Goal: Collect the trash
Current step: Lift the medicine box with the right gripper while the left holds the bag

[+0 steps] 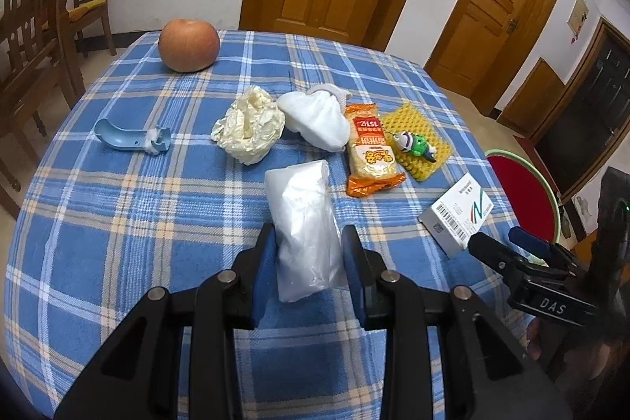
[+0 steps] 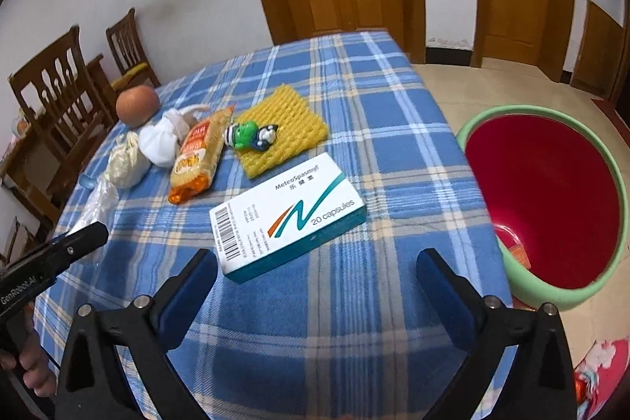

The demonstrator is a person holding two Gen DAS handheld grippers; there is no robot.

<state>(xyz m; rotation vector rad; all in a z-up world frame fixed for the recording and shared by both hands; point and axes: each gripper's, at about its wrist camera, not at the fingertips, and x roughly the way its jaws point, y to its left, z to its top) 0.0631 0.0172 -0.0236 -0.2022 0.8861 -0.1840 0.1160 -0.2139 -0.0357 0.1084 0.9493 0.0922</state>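
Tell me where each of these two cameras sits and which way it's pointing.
Left wrist: on the left hand-held gripper, angled down over the checked table; its pads grip a clear plastic bag; the right hand-held gripper shows at the right edge.
Right wrist: on the right hand-held gripper, jaws wide and empty, facing the medicine box and red bin; fingers show at the lower left.
Shared: box, snack pack, apple, doors.

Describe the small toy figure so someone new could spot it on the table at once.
On the blue plaid tablecloth, find the yellow foam net just beyond the medicine box. The toy figure lies on that net, beside the orange snack packet. It is the only green thing on the table.
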